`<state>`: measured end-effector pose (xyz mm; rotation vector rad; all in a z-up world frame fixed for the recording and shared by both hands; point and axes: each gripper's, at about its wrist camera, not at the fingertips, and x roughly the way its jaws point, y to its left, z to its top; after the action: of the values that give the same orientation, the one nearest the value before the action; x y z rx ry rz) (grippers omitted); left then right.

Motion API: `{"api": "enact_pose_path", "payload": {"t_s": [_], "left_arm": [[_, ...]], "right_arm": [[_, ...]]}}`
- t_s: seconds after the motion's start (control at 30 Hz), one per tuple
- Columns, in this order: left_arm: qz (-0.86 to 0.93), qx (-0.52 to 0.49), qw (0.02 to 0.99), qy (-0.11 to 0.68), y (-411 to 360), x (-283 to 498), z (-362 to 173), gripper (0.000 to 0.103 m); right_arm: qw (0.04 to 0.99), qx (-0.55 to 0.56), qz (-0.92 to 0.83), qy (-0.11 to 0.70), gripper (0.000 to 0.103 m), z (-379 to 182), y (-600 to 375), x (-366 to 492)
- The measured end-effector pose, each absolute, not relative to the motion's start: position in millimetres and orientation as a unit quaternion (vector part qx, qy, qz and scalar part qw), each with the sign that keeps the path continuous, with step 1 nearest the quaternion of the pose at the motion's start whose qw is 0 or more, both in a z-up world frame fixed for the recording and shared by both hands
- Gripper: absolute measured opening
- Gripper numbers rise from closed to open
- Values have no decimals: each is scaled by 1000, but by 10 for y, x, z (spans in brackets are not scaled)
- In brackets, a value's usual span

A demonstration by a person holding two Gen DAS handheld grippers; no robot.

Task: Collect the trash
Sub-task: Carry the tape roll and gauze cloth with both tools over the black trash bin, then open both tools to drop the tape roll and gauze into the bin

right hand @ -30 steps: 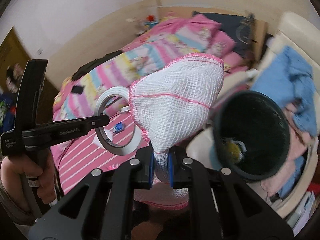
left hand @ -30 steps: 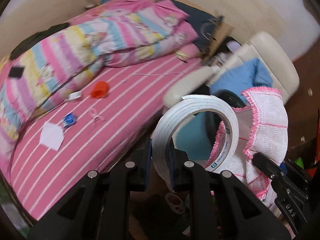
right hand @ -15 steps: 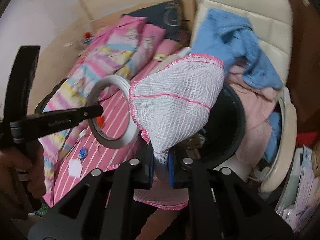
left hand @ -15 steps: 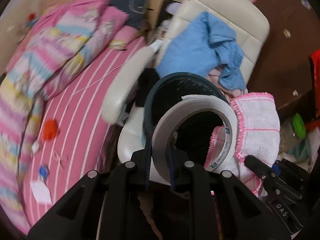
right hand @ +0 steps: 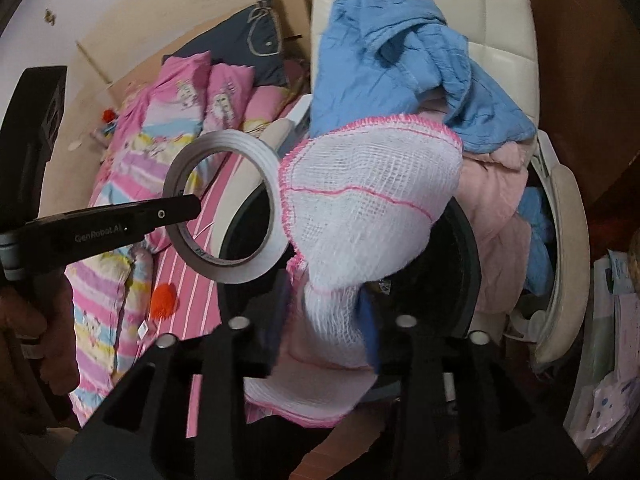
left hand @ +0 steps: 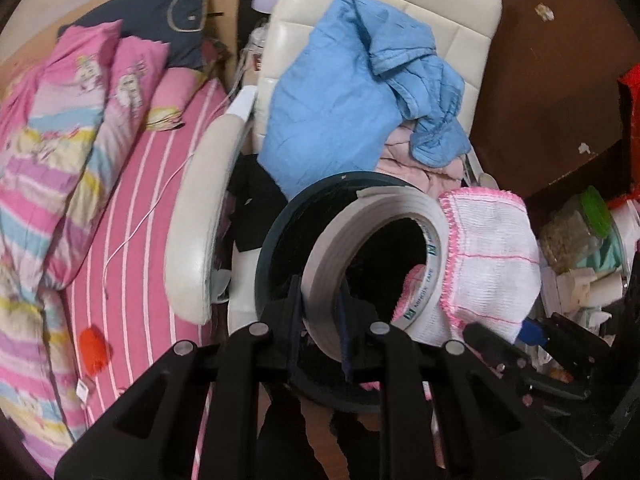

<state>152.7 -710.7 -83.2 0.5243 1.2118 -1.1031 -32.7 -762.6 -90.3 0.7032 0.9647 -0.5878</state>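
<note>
My left gripper (left hand: 319, 322) is shut on a white tape roll (left hand: 360, 220), holding it upright over the mouth of a round black bin (left hand: 276, 240). The roll also shows in the right wrist view (right hand: 264, 160), pinched by the left gripper's fingers (right hand: 160, 214). My right gripper (right hand: 326, 312) is shut on a white mesh cloth with pink edging (right hand: 372, 200), which hangs in front of the bin (right hand: 464, 248). The cloth shows in the left wrist view (left hand: 492, 256) beside the roll.
The bin stands on a cream chair (left hand: 400, 8) piled with a blue garment (left hand: 340, 92) and pink clothes (right hand: 492, 208). A pink striped bed (left hand: 132, 220) with an orange scrap (left hand: 94, 354) lies left. Jars and clutter (left hand: 580, 240) sit at the right.
Both grippers have swung from over the bed to the chair and closed in on the bin. The roll and cloth now sit right over its mouth, still held.
</note>
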Motion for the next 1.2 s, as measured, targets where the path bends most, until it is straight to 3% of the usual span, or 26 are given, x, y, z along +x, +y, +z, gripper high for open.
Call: {"api": "enact_pose_path", "payload": {"t_s": [0.23, 0.43, 0.57, 0.83, 0.97, 1.2], "left_arm": [[-520, 259, 618, 529, -7419, 1426, -923, 16], [-541, 273, 598, 524, -7587, 1286, -973, 17], [-552, 284, 588, 518, -7673, 1142, -985, 20], [-564, 290, 584, 506, -7704, 829, -917, 39], [-559, 286, 596, 500, -7671, 717, -851, 56], [-543, 267, 617, 503, -7558, 572, -732, 57]], "right_arm": [[775, 349, -296, 436, 65, -901, -7689, -447], [767, 357, -315, 429, 72, -872, -7694, -565], [763, 363, -330, 422, 75, -836, -7701, -713], [759, 371, -343, 411, 77, -772, -7704, -1018], [764, 366, -342, 407, 79, -714, -7699, -1178], [776, 357, -331, 402, 80, -625, -7692, -1415]]}}
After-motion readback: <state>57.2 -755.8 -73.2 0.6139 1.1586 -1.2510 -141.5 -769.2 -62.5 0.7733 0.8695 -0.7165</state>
